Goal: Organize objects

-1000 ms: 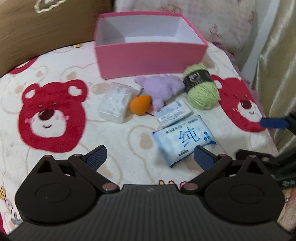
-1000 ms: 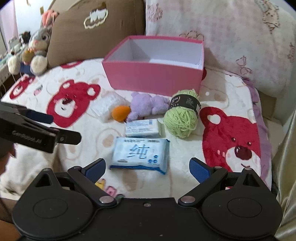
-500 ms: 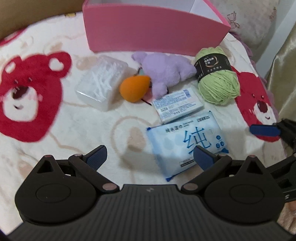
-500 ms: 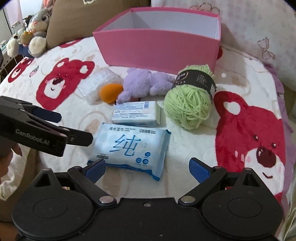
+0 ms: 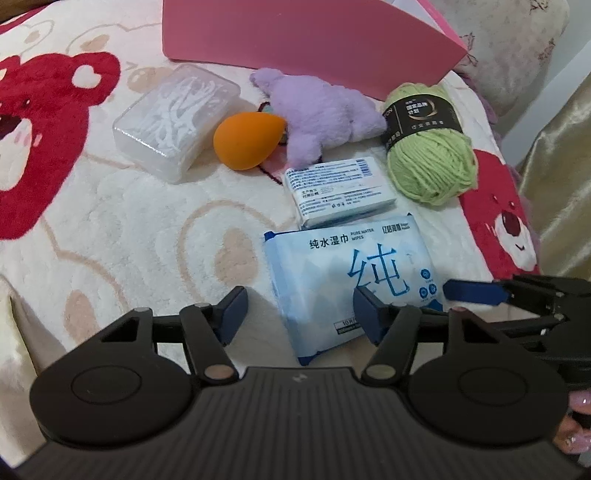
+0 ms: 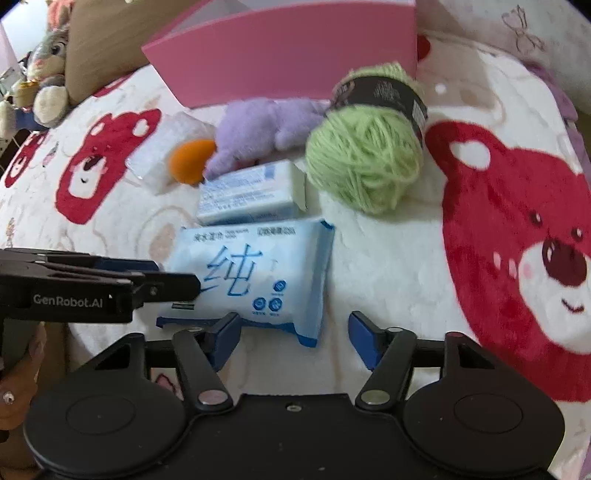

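Observation:
A pink box [image 5: 303, 33] stands at the back of the bear blanket. In front lie a clear plastic case [image 5: 173, 118], an orange sponge [image 5: 245, 140], a purple plush [image 5: 321, 114], green yarn [image 5: 428, 155], a small white-blue box [image 5: 338, 194] and a blue wipes pack [image 5: 347, 277]. My left gripper [image 5: 299, 314] is open, its fingers at the near edge of the wipes pack. My right gripper [image 6: 293, 338] is open, just before the same pack [image 6: 255, 269]. Each gripper shows in the other's view, the right one [image 5: 517, 295] and the left one [image 6: 92, 284].
Stuffed toys [image 6: 48, 70] and a brown cushion [image 6: 110, 40] sit at the far left. A floral pillow [image 5: 509, 44] is behind the box, a gold curtain [image 5: 561, 166] hangs at the right. The blanket [image 5: 92, 229] is bare to the left.
Both grippers have moved forward and down toward the wipes pack, which now sits close at their fingertips. Both stay open. The objects have not moved.

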Available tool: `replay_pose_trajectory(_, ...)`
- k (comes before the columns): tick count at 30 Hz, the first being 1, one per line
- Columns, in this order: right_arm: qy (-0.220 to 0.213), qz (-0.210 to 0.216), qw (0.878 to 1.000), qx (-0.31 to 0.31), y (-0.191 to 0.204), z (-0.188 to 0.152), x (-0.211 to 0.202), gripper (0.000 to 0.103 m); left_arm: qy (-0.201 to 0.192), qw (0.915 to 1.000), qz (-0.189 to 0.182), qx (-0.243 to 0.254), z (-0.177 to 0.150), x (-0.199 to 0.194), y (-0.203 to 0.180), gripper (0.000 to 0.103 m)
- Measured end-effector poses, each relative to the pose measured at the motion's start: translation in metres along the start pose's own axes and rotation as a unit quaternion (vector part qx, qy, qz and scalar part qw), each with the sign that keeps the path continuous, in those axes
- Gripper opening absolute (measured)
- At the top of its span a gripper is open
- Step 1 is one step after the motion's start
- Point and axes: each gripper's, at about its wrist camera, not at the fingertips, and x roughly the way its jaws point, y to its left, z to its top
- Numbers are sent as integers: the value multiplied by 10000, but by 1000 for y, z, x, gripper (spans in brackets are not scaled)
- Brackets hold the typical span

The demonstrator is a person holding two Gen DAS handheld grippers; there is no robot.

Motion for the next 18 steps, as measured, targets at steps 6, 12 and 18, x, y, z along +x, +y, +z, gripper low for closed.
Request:
replay_pose_trajectory(6, -89, 354, 9992, 168, -4, 3, -4, 46, 116, 9963, -520, -676, 0, 2, 12, 51)
replay_pose_trajectory(12, -330, 392, 9982, 304, -10, 11, -13, 66, 46, 9944, -566, -889, -2, 4, 20, 37)
replay_pose_trajectory(18, -52, 473, 9985, 267, -11, 14, 8, 49, -71, 9967, -412, -692, 0, 8, 13, 33)
